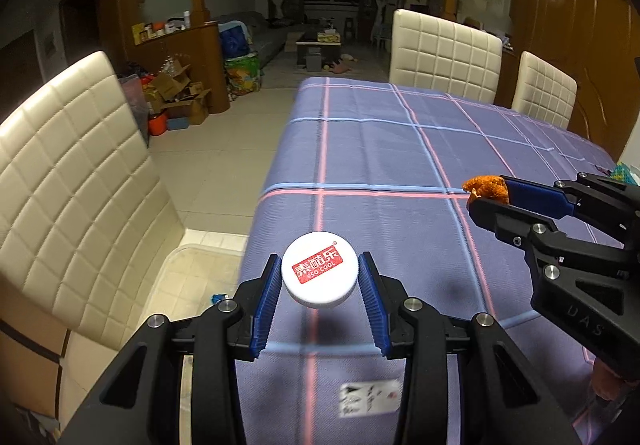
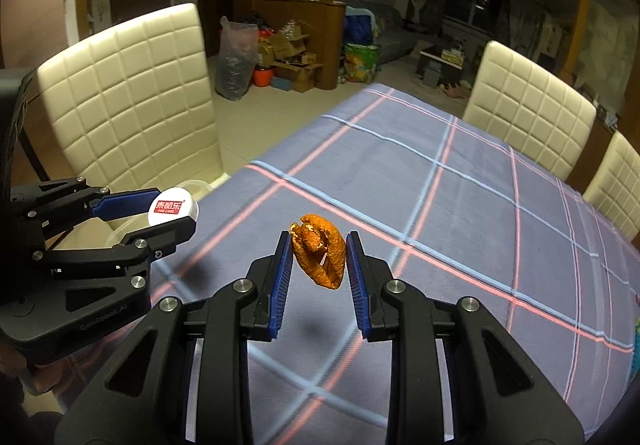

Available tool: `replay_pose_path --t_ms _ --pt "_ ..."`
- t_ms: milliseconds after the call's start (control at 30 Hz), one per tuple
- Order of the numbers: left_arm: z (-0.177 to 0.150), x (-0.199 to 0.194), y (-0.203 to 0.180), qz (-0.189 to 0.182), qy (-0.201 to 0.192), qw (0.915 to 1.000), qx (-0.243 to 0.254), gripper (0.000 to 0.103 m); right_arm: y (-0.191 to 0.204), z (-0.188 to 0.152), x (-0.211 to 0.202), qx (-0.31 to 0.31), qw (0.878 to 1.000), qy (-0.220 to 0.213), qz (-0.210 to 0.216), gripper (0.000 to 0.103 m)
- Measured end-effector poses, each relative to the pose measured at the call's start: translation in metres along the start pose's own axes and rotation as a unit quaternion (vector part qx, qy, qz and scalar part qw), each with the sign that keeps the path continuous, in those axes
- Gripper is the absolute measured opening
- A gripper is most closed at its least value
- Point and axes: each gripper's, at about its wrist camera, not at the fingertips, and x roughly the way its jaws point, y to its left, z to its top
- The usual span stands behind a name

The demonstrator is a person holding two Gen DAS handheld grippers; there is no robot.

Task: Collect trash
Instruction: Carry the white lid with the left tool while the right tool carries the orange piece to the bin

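Both jaws are clamped on trash. From the left wrist, the left gripper (image 1: pixel 320 281) pinches a white cap (image 1: pixel 319 272) with a red label between its blue pads, lifted clear of the plaid tablecloth (image 1: pixel 400 149); off to the side the right gripper (image 1: pixel 486 197) grips an orange peel (image 1: pixel 487 187). A clear bin (image 1: pixel 204 277) sits on the chair (image 1: pixel 72 181) beside the table edge, with a small scrap showing inside. From the right wrist, the peel (image 2: pixel 319 251) hangs squeezed between the right gripper's (image 2: pixel 319 257) pads above the cloth (image 2: pixel 460 185), and the left gripper (image 2: pixel 176 215) holds the cap (image 2: pixel 172 210) near the bin's rim (image 2: pixel 198 185). Judging by this, picking is done for these two pieces; dropping them into the bin remains, and the cloth in view looks free of other litter.
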Motion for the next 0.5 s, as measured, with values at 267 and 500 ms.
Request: replay_pose_path --t_ms 267,500 --pt "-0.015 -0.02 0.03 0.018 -0.012 0.9995 -0.022 0.039 0.04 0.006 -0.009 -0.029 1.0 -0.006 0.009 0.029" --pt "-0.027 -0.028 0.058 0.023 -0.015 0.9985 -0.048 0.039 0.066 0.011 -0.007 -0.044 0.999 -0.005 0.016 0.029"
